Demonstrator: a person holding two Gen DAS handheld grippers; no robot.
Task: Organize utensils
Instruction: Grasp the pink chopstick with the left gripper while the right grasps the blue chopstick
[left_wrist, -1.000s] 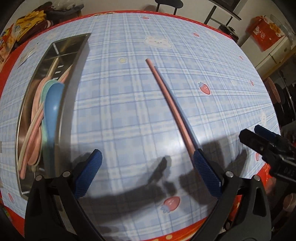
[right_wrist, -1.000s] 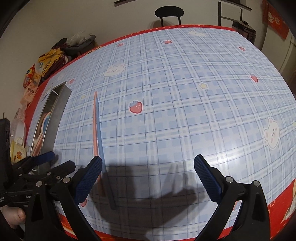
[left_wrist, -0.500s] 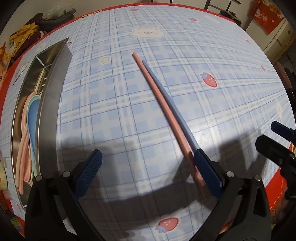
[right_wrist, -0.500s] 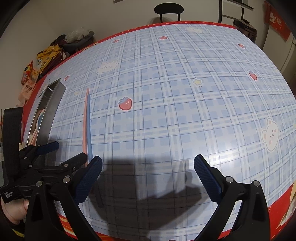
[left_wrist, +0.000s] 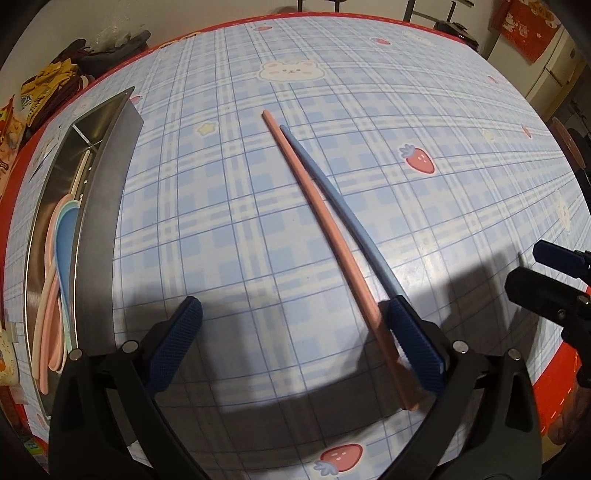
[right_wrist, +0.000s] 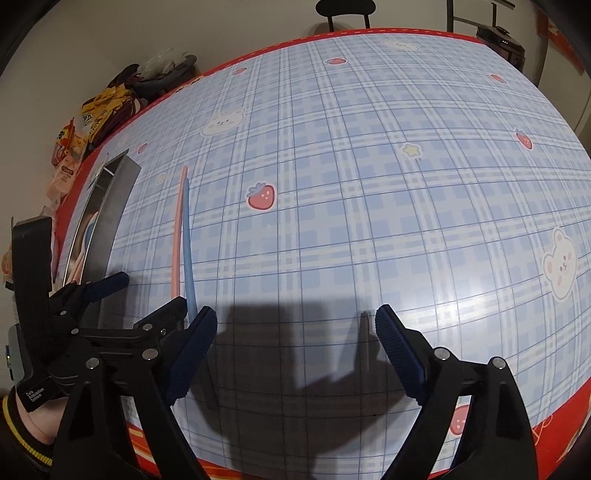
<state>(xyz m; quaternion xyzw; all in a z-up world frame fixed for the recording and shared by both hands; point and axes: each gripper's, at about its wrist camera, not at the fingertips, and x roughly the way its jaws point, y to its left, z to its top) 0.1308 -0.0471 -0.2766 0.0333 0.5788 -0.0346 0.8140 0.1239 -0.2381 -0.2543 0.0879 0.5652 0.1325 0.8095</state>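
Observation:
A pink chopstick (left_wrist: 334, 236) and a blue chopstick (left_wrist: 344, 206) lie side by side on the plaid tablecloth. My left gripper (left_wrist: 295, 343) is open and low over their near ends. The pink one runs just inside its right finger (left_wrist: 415, 347), untouched by the pads, and the blue one disappears behind that finger. In the right wrist view the same pink chopstick (right_wrist: 177, 229) and blue chopstick (right_wrist: 186, 240) lie to the left. My right gripper (right_wrist: 295, 350) is beside them with its jaws closing and nothing between them. The left gripper (right_wrist: 151, 295) is next to its left finger.
A long steel tray (left_wrist: 99, 206) along the table's left side holds pink, green and blue spoons (left_wrist: 64, 243). Snack bags and clothes (right_wrist: 103, 107) are piled past the far-left edge. A chair (right_wrist: 343, 9) is behind the table. The red table edge (left_wrist: 561, 373) is close on the near side.
The left gripper has come down over the chopsticks' near ends, so the pink one now lies inside its right finger. The right gripper's jaws have narrowed a little.

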